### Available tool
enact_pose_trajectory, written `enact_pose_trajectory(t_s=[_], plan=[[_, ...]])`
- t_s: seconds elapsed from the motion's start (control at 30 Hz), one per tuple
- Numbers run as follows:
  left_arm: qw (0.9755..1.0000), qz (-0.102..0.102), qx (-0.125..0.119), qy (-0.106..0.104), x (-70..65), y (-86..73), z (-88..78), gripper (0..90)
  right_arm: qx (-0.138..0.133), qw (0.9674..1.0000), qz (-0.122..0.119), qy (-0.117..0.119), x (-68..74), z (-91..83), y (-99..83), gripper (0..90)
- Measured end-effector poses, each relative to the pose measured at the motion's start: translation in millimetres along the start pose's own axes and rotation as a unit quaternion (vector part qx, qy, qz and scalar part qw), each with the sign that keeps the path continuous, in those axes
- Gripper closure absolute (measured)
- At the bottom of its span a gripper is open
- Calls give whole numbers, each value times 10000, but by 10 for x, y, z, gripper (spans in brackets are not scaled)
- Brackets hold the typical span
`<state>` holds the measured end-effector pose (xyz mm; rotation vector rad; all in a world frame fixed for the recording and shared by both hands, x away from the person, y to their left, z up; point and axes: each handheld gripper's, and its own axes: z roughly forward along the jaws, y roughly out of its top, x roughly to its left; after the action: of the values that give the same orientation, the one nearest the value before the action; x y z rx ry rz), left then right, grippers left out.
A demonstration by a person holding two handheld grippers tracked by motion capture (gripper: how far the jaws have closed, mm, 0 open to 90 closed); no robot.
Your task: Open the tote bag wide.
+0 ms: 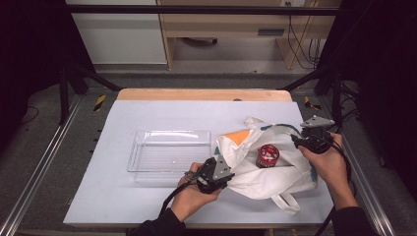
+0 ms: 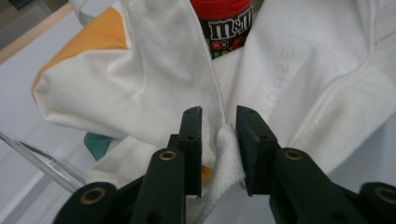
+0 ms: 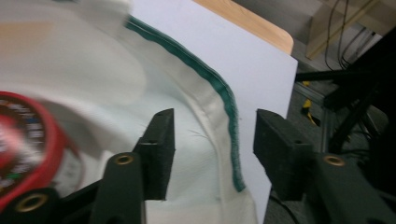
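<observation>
**Both our grippers stand with jaws parted**

Our left gripper point(image 1: 215, 173) sits low in our left hand point(image 1: 194, 194), jaws a little apart around a fold of cloth. Our right gripper point(image 1: 309, 139), in our right hand point(image 1: 328, 160), holds its jaws wider.

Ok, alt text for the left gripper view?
A fold of the white tote bag sits between the left claw's slightly parted black jaws. Behind, a red M&M's tub pokes from the bag's opening.
</observation>
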<state>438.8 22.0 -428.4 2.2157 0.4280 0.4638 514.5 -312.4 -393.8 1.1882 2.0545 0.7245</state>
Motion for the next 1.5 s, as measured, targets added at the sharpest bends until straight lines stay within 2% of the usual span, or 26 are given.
enact_pose_trajectory(t_s=[0.03, 0.1, 0.13, 0.27, 0.33, 0.47, 0.7, 0.87, 1.03, 1.2, 1.27, 1.37, 1.5], plan=[[10000, 4, -12, 62, 7, 27, -16, 682, -58, 10000, -2, 35, 19, -48, 2, 425], [10000, -13, -79, 43, 14, 81, -27, 637, -170, 9998, -55, 99, 58, -143, 0, 358], [9999, 23, -85, 115, 23, 126, -41, 611, -213, 9997, -23, 120, 82, -181, -4, 330], [9997, 131, -109, 178, 56, 295, -60, 563, -511, 9982, -125, 304, 198, -407, -49, 268], [9994, 216, -75, 244, 82, 387, -54, 527, -570, 9974, -175, 410, 248, -487, -75, 238], [9996, 101, -52, 254, 168, 541, -19, 477, -715, 9954, -254, 589, 351, -659, -136, 206], [9992, 115, 66, 387, 296, 779, 26, 382, -798, 9922, -417, 858, 526, -844, -209, 143], [9989, 256, 123, 370, 349, 923, 91, 323, -725, 9898, -572, 1084, 694, -896, -273, 115], [9991, 173, 133, 358, 373, 953, 185, 226, -610, 9874, -788, 1231, 872, -887, -361, 97], [9993, 222, 212, 231, 373, 954, 284, 218, -591, 9830, -1065, 1373, 1016, -911, -420, 112], [9994, 226, 227, 156, 381, 961, 336, 257, -579, 9810, -1154, 1445, 1076, -921, -440, 113], [9994, 216, 239, 98, 384, 986, 389, 264, -569, 9788, -1265, 1510, 1156, -933, -468, 131], [9994, 236, 236, 104, 373, 1032, 451, 265, -571, 9756, -1348, 1633, 1242, -932, -487, 146]])
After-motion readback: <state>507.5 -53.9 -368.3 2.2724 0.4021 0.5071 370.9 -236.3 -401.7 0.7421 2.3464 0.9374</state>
